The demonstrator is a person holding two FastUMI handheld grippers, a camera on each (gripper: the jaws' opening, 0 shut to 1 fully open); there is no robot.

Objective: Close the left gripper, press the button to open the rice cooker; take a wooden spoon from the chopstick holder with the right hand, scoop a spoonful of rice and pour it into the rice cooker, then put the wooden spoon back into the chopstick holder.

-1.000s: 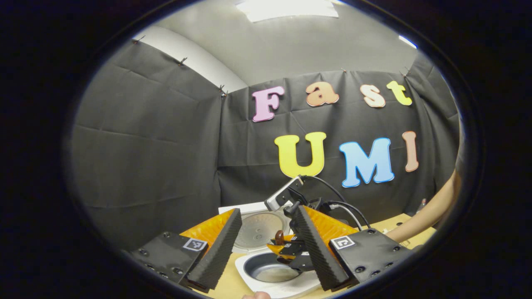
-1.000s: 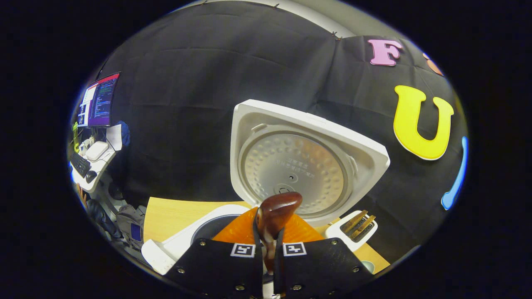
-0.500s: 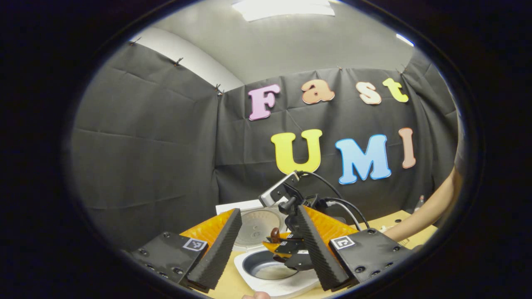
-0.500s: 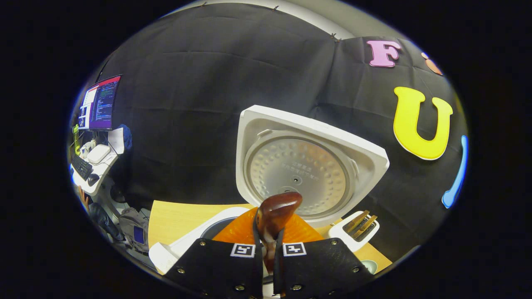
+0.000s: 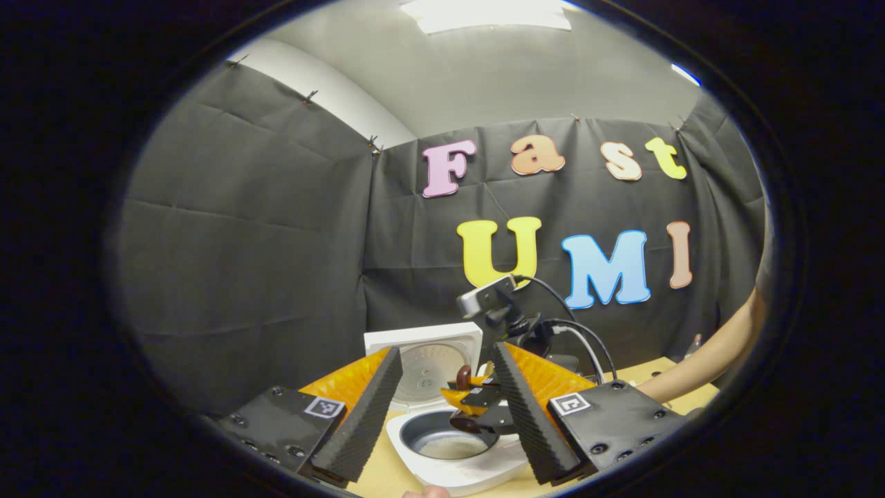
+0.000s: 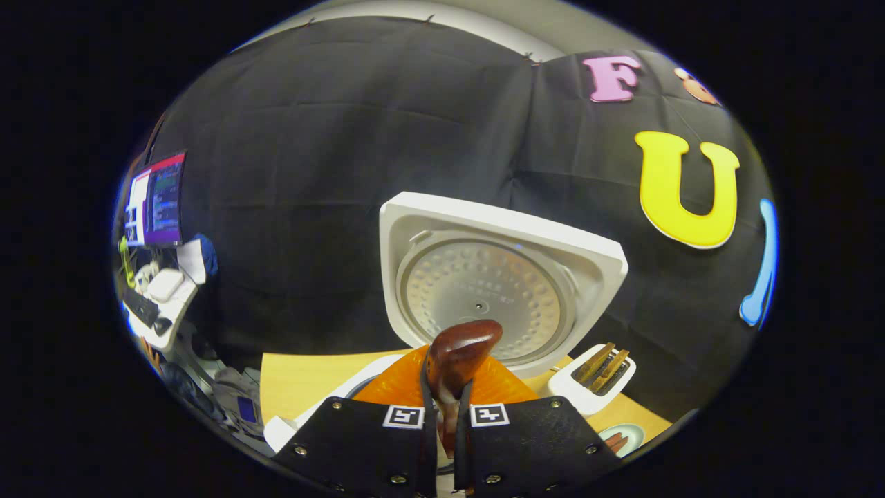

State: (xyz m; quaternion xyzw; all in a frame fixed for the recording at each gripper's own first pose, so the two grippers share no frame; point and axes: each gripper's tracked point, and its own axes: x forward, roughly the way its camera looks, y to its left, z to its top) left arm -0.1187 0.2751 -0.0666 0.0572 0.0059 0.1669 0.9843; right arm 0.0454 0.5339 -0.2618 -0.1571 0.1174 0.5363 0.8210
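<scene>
The white rice cooker (image 5: 442, 470) stands open with its lid (image 5: 430, 356) raised, and pale rice lies in the dark inner pot (image 5: 446, 443). My left gripper (image 5: 446, 408) is open and holds nothing, framing the cooker from the near side. My right gripper (image 5: 487, 401) hovers over the pot, shut on the dark wooden spoon (image 5: 464, 420), whose bowl hangs just above the pot's rim. In the right gripper view, the spoon's handle (image 6: 462, 349) sticks up between the shut fingers of the right gripper (image 6: 446, 408), facing the lid (image 6: 484, 283). The white chopstick holder (image 6: 596, 379) stands to the right of the cooker.
A wooden table (image 6: 311, 373) carries the cooker. A small dish (image 6: 619, 439) lies near the holder. A person's forearm (image 5: 698, 366) reaches in from the right. A desk with a monitor (image 6: 155, 200) lies beyond the table's left edge.
The left gripper view has drawn back a little, so more of the lid and pot shows. The right gripper has turned slightly over the pot, still holding the spoon.
</scene>
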